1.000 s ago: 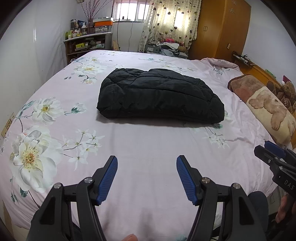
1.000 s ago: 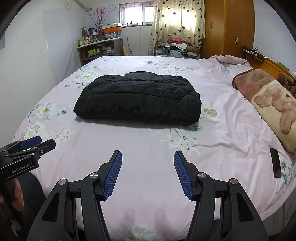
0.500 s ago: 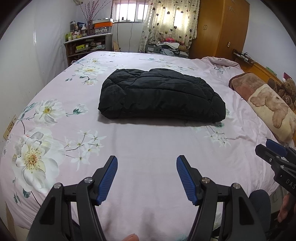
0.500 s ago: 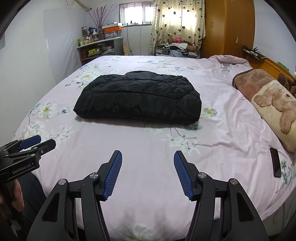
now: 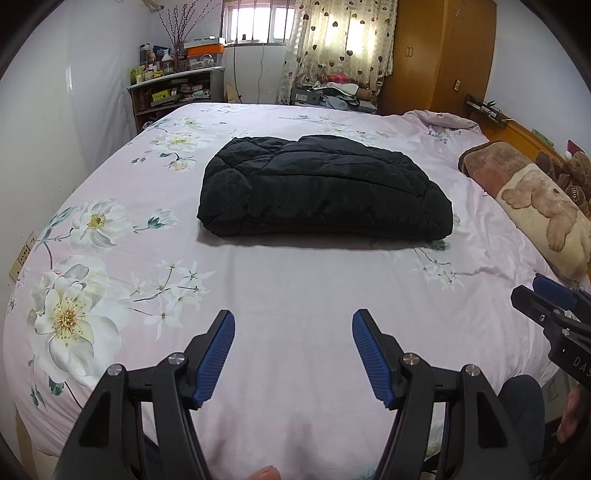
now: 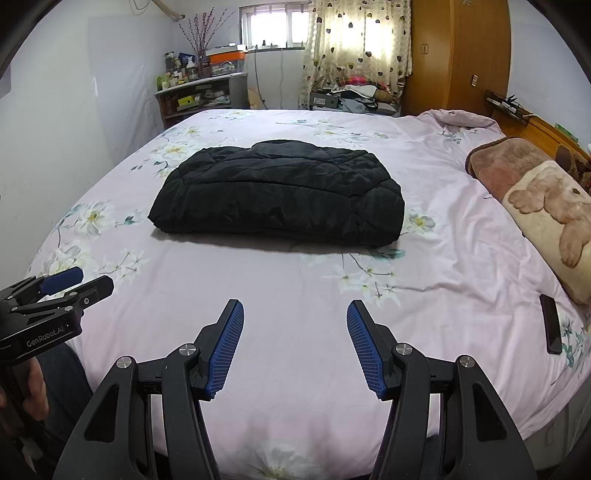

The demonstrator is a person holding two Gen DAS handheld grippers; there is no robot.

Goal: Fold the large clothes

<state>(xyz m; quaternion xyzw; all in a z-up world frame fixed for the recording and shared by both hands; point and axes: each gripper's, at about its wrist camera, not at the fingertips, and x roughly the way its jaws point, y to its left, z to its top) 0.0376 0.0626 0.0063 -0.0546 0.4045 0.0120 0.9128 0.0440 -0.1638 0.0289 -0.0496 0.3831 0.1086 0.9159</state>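
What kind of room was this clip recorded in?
A lived-in home bedroom, by the look of it: a large bed with a floral cover, a wooden wardrobe, a curtained window, and a folded black quilted jacket on the bed.

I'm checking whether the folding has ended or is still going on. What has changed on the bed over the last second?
Nothing visibly changed. The folded black jacket lies in the same spot on the floral bedspread, untouched. The left gripper and the right gripper both hang open and empty over the near edge of the bed, well short of the jacket, as before. The phone by the pillow has not moved either.
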